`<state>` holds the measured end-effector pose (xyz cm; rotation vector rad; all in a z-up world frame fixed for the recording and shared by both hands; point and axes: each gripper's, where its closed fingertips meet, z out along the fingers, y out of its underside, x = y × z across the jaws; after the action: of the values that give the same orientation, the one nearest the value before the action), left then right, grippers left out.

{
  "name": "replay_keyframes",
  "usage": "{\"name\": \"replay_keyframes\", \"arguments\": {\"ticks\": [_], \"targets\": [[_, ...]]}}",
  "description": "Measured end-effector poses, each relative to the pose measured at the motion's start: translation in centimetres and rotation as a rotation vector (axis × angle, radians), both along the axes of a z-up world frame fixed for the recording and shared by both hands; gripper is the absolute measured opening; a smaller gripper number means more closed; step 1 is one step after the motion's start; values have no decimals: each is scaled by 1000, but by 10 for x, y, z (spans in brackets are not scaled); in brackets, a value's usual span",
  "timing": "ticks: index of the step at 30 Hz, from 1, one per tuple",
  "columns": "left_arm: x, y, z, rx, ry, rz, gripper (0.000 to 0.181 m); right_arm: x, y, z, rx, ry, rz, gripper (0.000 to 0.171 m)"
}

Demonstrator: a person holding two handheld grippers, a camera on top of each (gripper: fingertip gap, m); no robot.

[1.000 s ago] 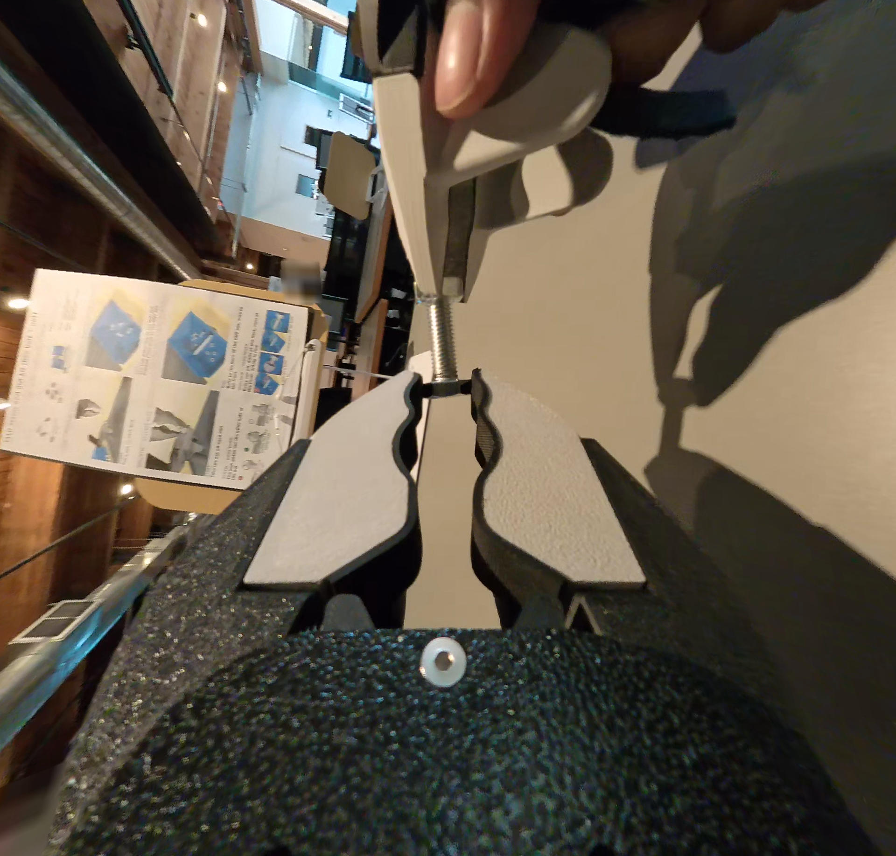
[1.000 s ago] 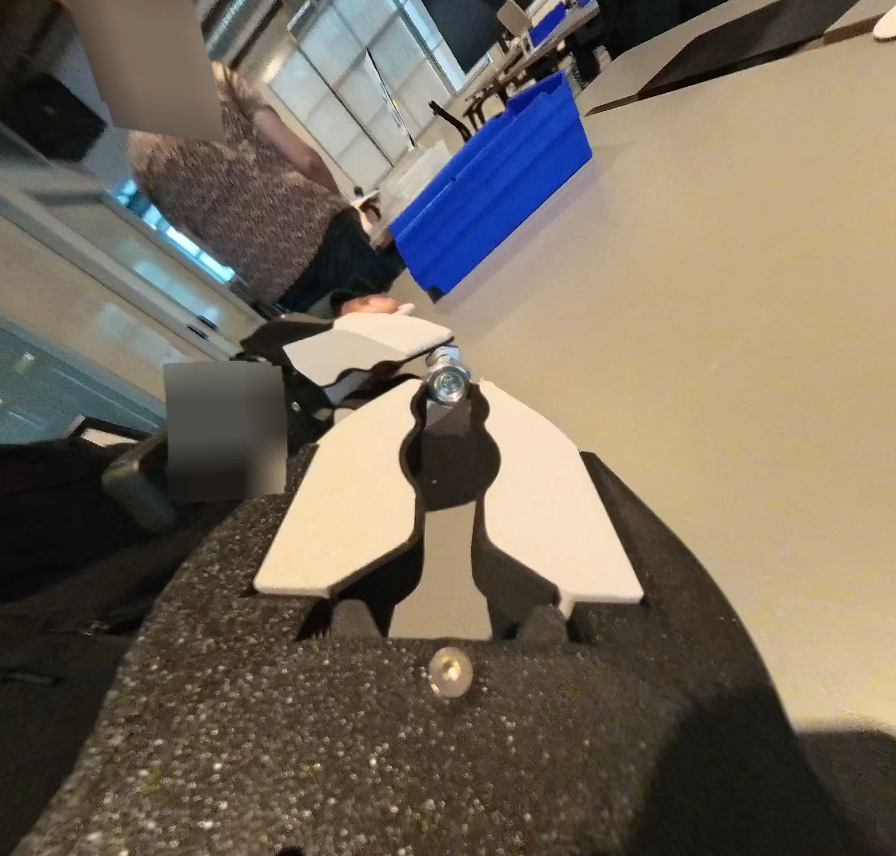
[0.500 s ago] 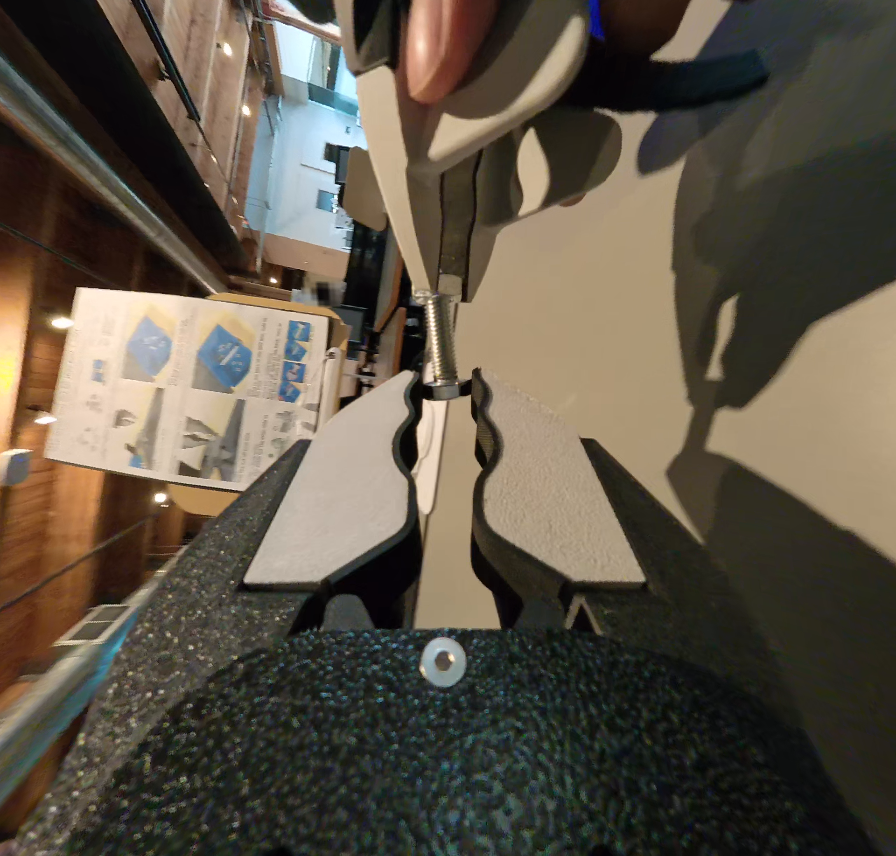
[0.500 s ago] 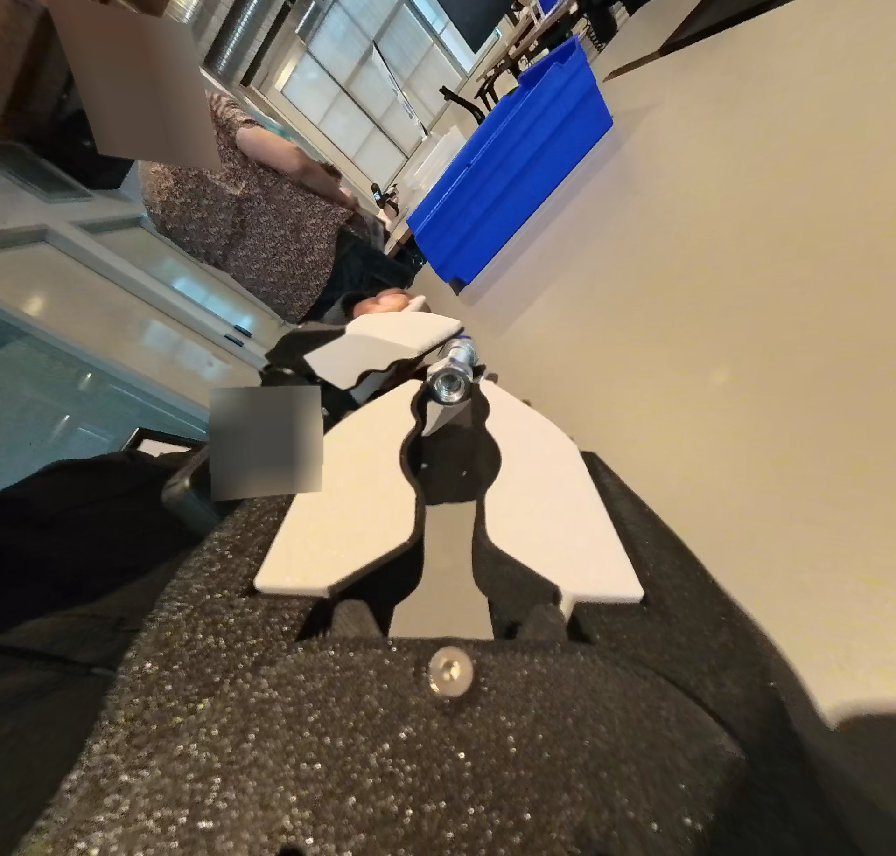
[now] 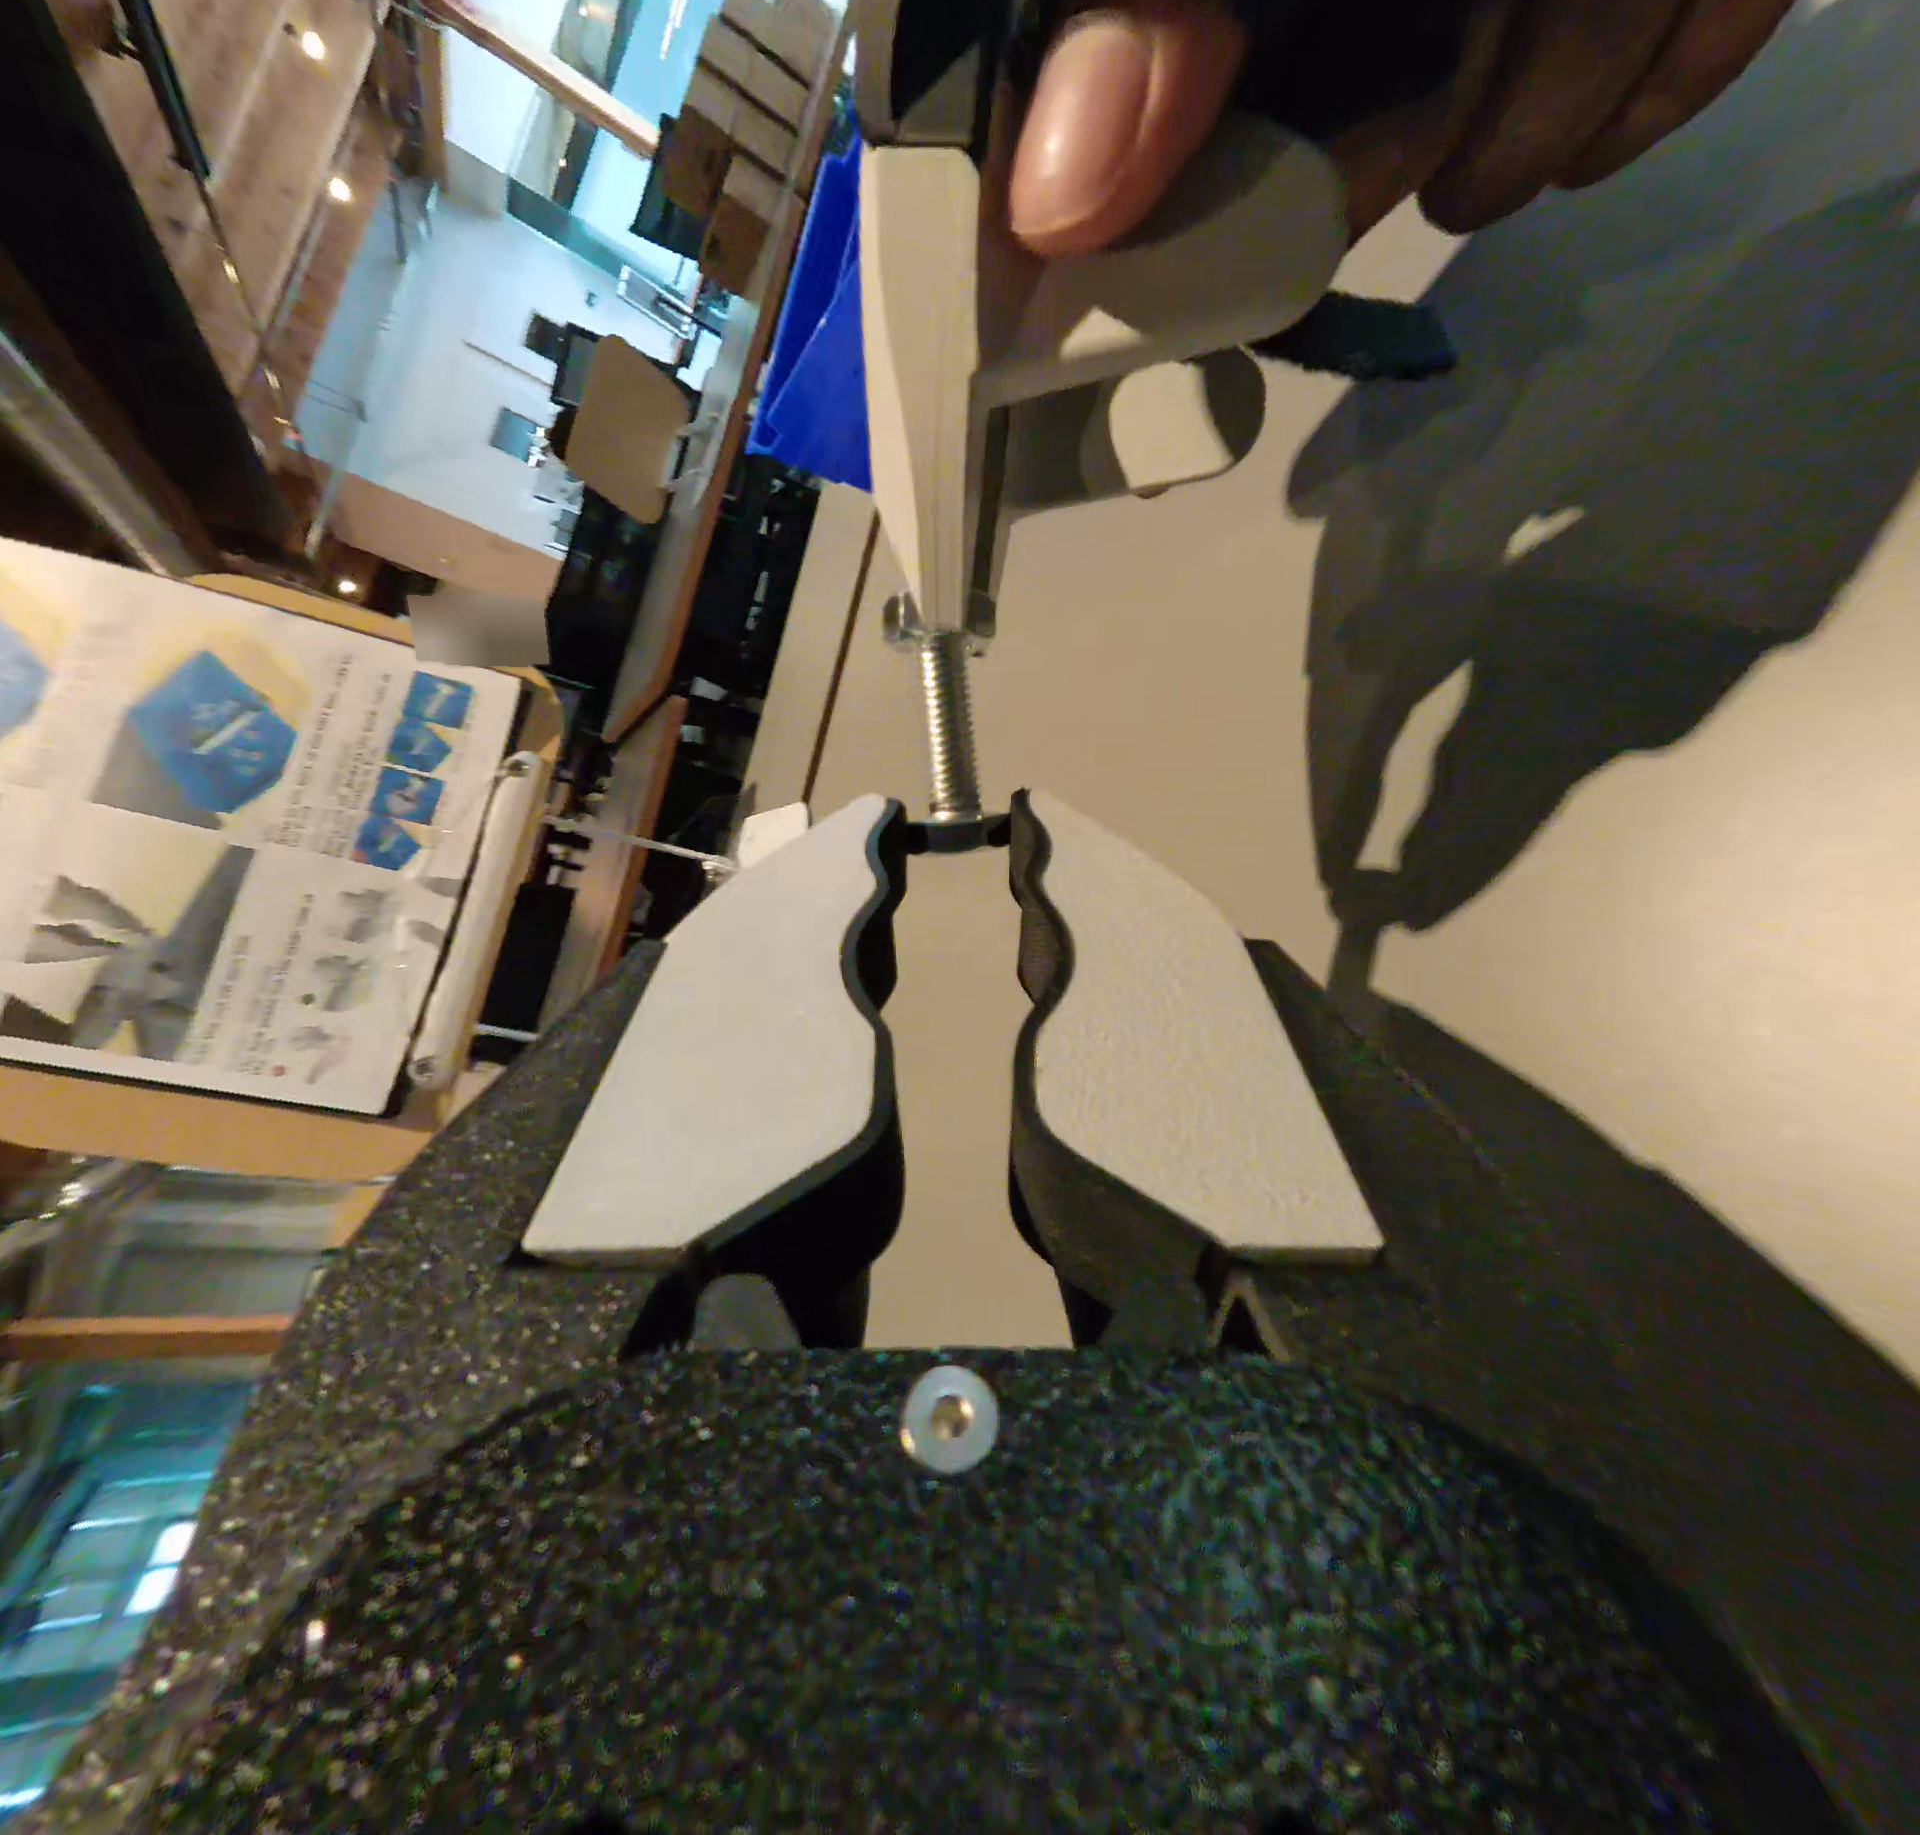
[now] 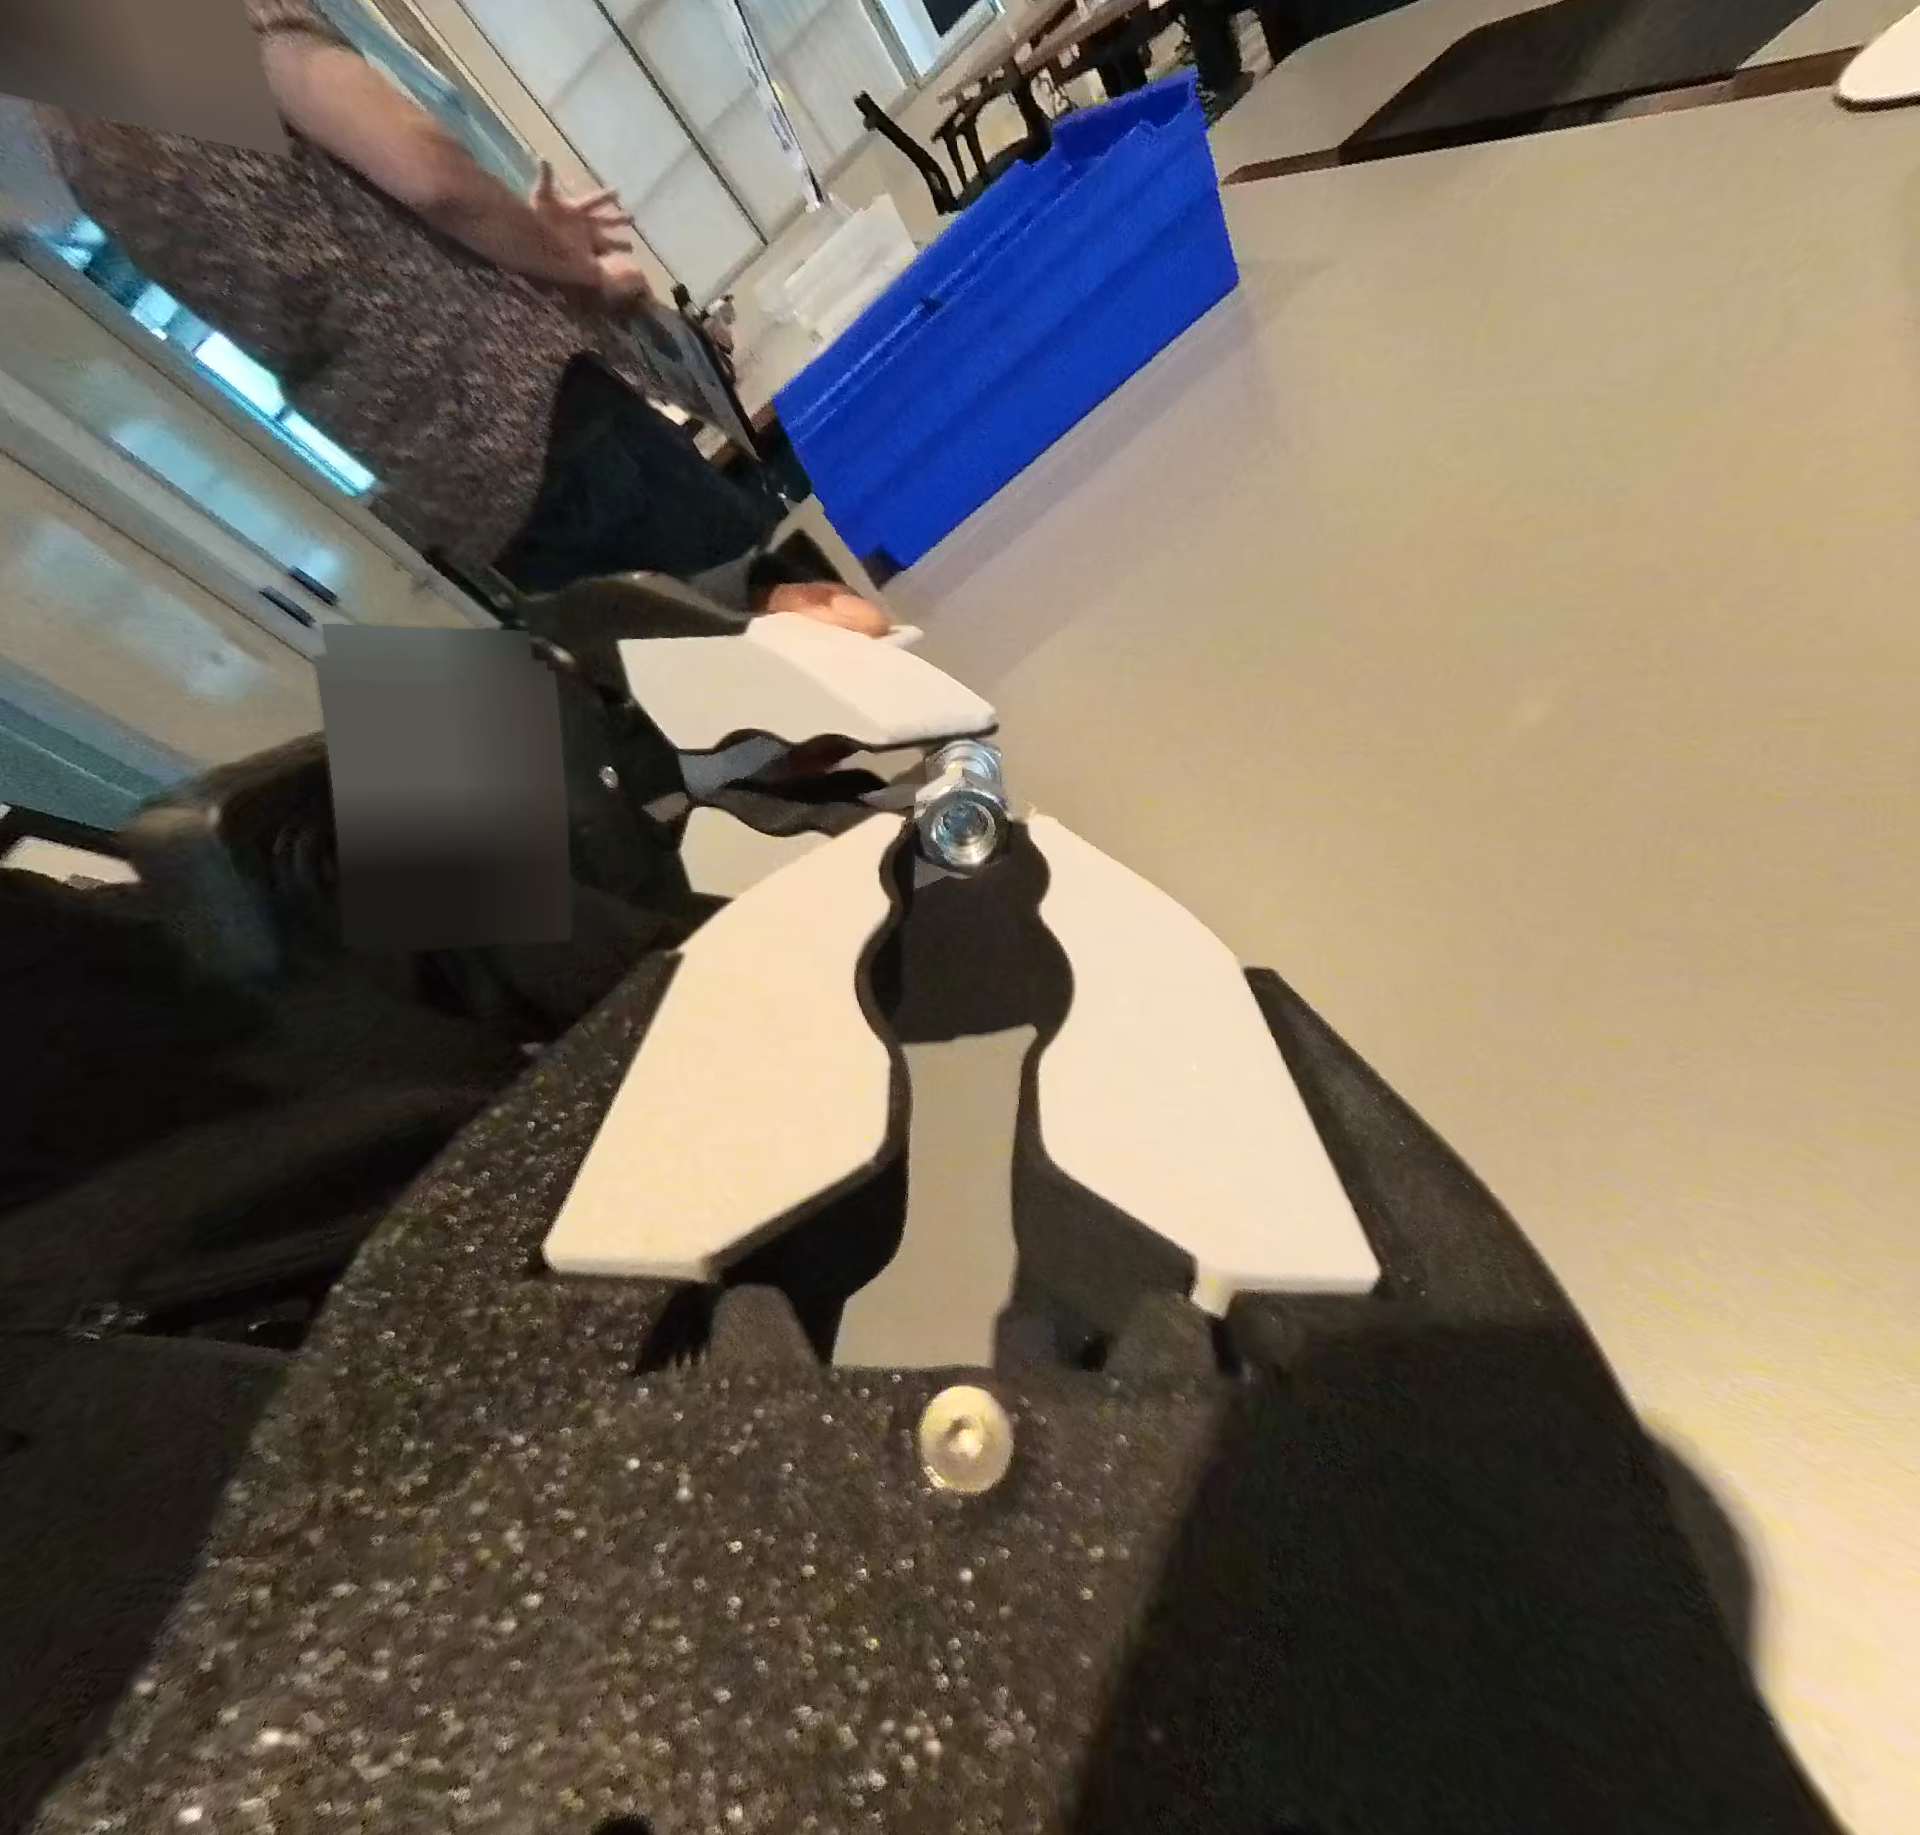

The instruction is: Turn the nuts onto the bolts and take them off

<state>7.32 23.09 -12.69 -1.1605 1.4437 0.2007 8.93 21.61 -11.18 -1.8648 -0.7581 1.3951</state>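
1. The left gripper (image 5: pixel 956 829) is clamped narrowly on what seems the bolt's (image 5: pixel 949 736) head.
2. The bolt's long axis runs straight between both grippers, above the table (image 6: pixel 1558 642).
3. The right gripper (image 6: pixel 961 835) pinches the nut (image 6: pixel 961 829) at the far end.

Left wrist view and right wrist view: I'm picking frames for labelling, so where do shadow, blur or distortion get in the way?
Left wrist view: hard shadows of hand and gripper fall across the table; the bolt stays sharp; wide-angle bending at the edges. Right wrist view: background person motion-blurred, bolt crisp, dark shadow bottom right.
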Motion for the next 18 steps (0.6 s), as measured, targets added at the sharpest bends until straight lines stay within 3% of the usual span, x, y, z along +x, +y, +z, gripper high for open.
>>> {"name": "replay_keyframes", "arguments": {"ticks": [11, 18], "targets": [[1, -6, -4, -114, -57, -108, 19, -2, -7, -2, 73, -157, 101, 17], [-4, -5, 3, 29, 0, -65, 19, -5, -8, 2, 35, -166, 140, 17]]}}
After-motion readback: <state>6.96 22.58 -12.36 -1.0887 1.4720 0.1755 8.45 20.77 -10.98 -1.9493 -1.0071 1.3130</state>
